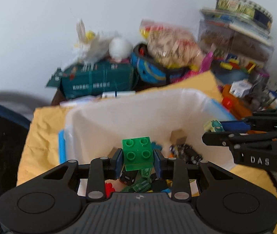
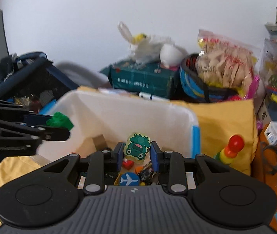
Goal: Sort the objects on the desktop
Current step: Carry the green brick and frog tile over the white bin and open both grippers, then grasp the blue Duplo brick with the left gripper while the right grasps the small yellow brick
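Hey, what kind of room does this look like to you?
Probably a home room with a cluttered toy corner, not a lab or workshop. A white bin holds small toys, a bag of snacks sits on a basket, and each gripper holds a toy: green block, frog piece.

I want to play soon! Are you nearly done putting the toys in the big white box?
Partly. Done: small toys already lie in the white bin, like the blue airplane disc. In hand: the left gripper holds a green brick and the right gripper holds a frog eraser, both above the bin. Left: dropping these in, and a stacking-ring toy stands outside the bin.
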A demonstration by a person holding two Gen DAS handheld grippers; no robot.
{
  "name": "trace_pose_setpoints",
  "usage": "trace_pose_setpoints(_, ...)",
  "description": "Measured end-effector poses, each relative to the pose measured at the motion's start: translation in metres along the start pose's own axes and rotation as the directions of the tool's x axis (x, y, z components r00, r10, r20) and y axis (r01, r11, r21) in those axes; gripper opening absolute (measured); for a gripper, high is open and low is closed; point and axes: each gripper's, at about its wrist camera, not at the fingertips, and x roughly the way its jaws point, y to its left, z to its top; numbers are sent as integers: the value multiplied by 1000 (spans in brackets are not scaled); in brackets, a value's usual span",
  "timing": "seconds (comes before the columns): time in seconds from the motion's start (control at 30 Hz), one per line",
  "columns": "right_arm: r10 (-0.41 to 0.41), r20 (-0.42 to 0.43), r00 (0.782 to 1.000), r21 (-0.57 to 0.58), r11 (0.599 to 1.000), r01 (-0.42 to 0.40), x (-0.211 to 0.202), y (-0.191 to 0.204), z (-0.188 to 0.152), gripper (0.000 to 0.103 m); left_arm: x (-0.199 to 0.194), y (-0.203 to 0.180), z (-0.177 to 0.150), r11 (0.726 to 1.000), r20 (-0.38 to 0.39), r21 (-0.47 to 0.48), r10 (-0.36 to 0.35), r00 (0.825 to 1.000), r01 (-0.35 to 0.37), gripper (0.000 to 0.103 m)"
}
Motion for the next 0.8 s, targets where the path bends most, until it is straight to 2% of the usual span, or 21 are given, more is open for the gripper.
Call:
trace_pose_setpoints(0.03, -6, -20, 1000, 2, 1000, 7, 5, 1, -3, 34, 4, -1, -1, 1000, -14, 6, 11, 1000, -10, 44)
trace_pose_setpoints(0.13, -27, -31, 999, 0, 1000, 27, 7, 3, -9, 37, -2, -5, -5, 999, 4, 33, 13, 1000, -13, 48)
trace_pose_setpoints(0.27, -21, 11, 1000, -1, 1000, 21, -9, 2, -9, 37, -30, -3, -9, 1000, 57, 1, 2, 998, -2, 50)
trace_pose_setpoints(0.37, 7, 56, 998, 13, 1000, -7, -30, -1, -11, 38, -56, -1, -25, 1000, 115, -26, -5, 993, 8, 59)
trace_pose_setpoints(0.47, 35, 90, 995, -2, 999, -35, -53, -2, -26, 39, -78, -9, -59, 997, 194, 39, 60, 979, -69, 59)
trace_pose_setpoints(0.53, 34, 87, 996, -11, 999, -33, -65, -1, -43, 39, -78, -14, -83, 993, 155, 71, 82, 985, -94, 59)
trace_pose_setpoints(0.63, 43, 34, 999, 0, 999, -43, -78, -1, -76, 39, -66, -16, -116, 997, 49, 36, 66, 997, -67, 59)
trace_pose_setpoints(0.7, 48, -24, 999, 7, 999, -48, -81, 0, -102, 40, -58, -18, -133, 999, -12, 7, 51, 999, -51, 59)
trace_pose_setpoints(0.8, 62, -123, 990, 5, 998, -62, -80, 6, -141, 39, -57, -25, -152, 999, -44, -21, 27, 999, -27, 59)
